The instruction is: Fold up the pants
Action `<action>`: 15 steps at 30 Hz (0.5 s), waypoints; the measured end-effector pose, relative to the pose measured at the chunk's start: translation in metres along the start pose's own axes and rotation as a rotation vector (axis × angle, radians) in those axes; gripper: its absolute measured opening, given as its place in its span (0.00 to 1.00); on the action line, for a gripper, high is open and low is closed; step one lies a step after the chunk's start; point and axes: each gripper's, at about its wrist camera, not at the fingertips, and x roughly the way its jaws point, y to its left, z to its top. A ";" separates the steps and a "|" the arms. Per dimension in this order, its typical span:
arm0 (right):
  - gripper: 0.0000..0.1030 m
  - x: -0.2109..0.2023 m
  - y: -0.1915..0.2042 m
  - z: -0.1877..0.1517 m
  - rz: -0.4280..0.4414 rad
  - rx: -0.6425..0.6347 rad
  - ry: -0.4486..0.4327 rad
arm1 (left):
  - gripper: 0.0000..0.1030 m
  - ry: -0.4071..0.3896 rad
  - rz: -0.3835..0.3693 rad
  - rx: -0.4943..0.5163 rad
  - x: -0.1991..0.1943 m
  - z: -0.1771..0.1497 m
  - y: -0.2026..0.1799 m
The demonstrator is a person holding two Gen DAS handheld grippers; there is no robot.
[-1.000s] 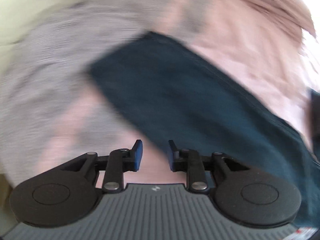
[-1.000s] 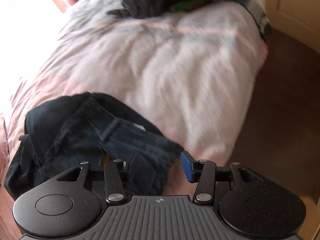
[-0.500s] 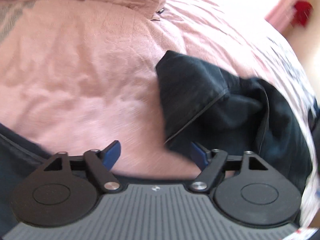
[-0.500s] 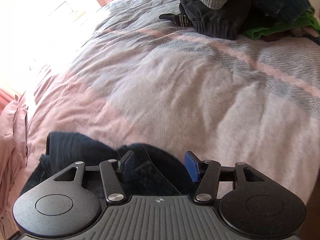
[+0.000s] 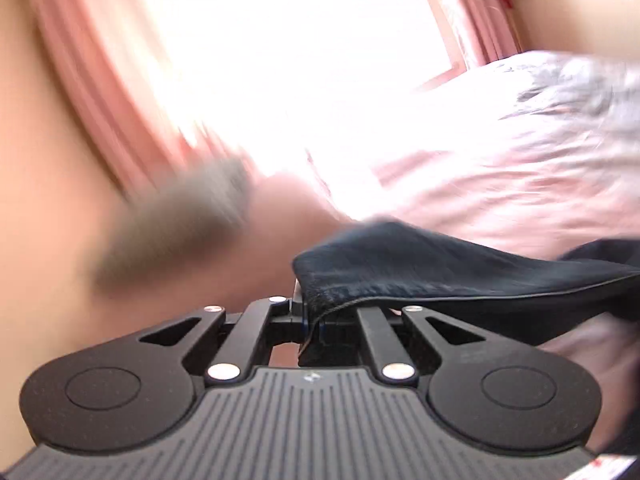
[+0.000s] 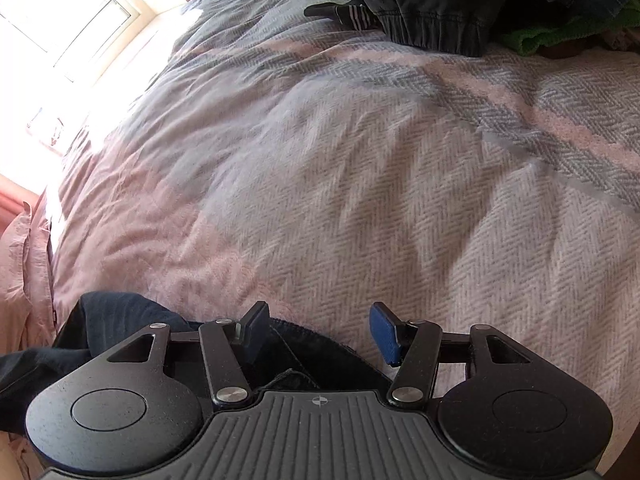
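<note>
Pink-and-grey herringbone bedspread (image 6: 360, 184) fills the view, a clothes pile (image 6: 460, 4) at its far end. Dark pants (image 5: 440, 276) lie at its near edge; half a second ago loose, their hem is now pinched by the left gripper (image 5: 314, 326), starting a fold. The right gripper (image 6: 320, 332) hovers spread above them.

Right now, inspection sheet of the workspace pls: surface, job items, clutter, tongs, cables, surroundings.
Surface: bed cover, pink and grey herringbone, wrinkled.
Job's things: dark pants, hem edge lifted off the bed in the left view; the rest is bunched under the right tongs.
Clutter: heap of dark clothes with something green at the bed's far end; a striped sock beside it.
Tongs: left tongs shut on the pants hem; right tongs open, above the pants, not gripping.
Cables: nothing seen.
Surroundings: bright window, pink curtains; left view heavily blurred.
</note>
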 end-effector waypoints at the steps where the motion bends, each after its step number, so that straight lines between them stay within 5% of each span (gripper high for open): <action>1: 0.51 0.000 0.001 0.000 0.000 -0.001 0.003 | 0.05 -0.046 0.054 0.086 -0.009 0.002 0.014; 3: 0.51 0.002 0.005 0.000 0.001 -0.006 0.017 | 0.12 0.011 0.068 0.182 -0.009 -0.007 0.041; 6: 0.51 0.006 0.013 -0.006 0.007 -0.023 0.043 | 0.50 0.270 0.038 0.187 0.020 -0.060 0.067; 10: 0.51 0.009 0.021 -0.012 0.024 -0.063 0.056 | 0.41 0.651 0.052 -0.057 0.048 -0.156 0.090; 15: 0.51 0.022 0.004 -0.003 0.048 -0.015 0.039 | 0.40 0.788 0.003 -0.325 0.029 -0.191 0.061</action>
